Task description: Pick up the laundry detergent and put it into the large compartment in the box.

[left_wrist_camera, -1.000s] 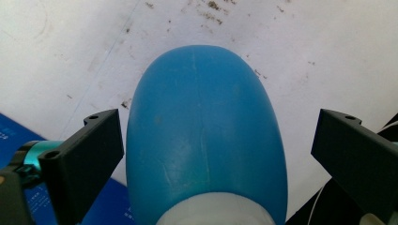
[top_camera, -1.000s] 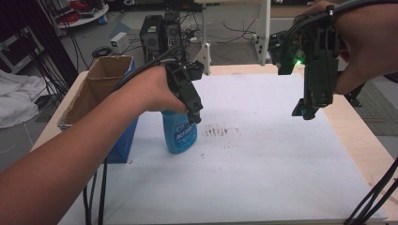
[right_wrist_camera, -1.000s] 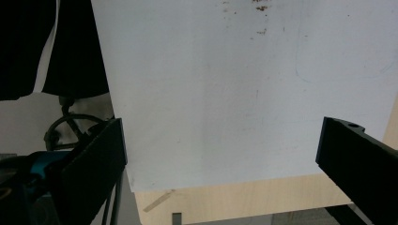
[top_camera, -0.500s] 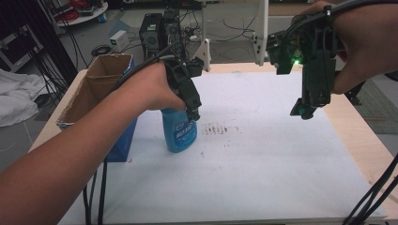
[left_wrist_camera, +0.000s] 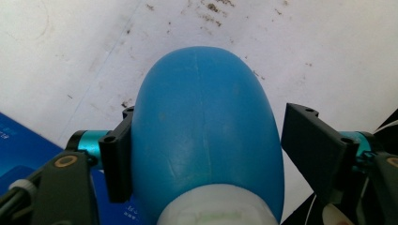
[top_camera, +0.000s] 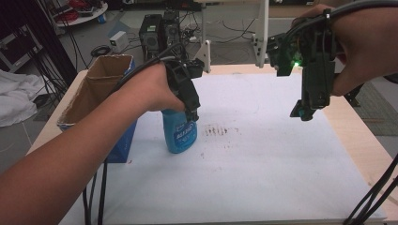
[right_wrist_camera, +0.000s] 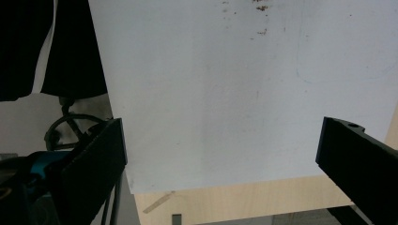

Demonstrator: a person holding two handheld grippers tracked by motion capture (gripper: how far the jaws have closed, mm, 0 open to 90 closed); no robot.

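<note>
Left hand-held gripper (top_camera: 191, 111) sits over the bottle (top_camera: 178, 131) in the high view, jaws pointing down at the bottle's top. Bottle stands upright on the white sheet (top_camera: 263, 178) covering the counter (top_camera: 361, 140), just beside the cardboard box (top_camera: 101, 89), with a dirty smudge (top_camera: 220, 131) near its right. Left hand wraps the gripper body, forearm coming in low from the bottom left, wrist bent down. Right hand-held gripper (top_camera: 302, 112) hangs in the air well apart from the bottle, tilted downward over the far right of the sheet, hand gripping it from above, nothing between its jaws.

Left gripper view: jaws straddle the blue bottle (left_wrist_camera: 202, 136). One jaw touches the bottle's side, the other stands off with a clear gap, so it's released, not clamped yet. White neck shows at the bottom between the jaws.

Right gripper view: jaws spread wide, empty, looking at the bare sheet (right_wrist_camera: 225, 93) and the counter edge (right_wrist_camera: 263, 201) below.

Risk, my guess: the bottle shoulder is rounded and smooth, and contact is one-sided, so closing from here may push the bottle sideways, tip it against the box, or let it squirt out upward. Centering the jaws first would help.
</note>
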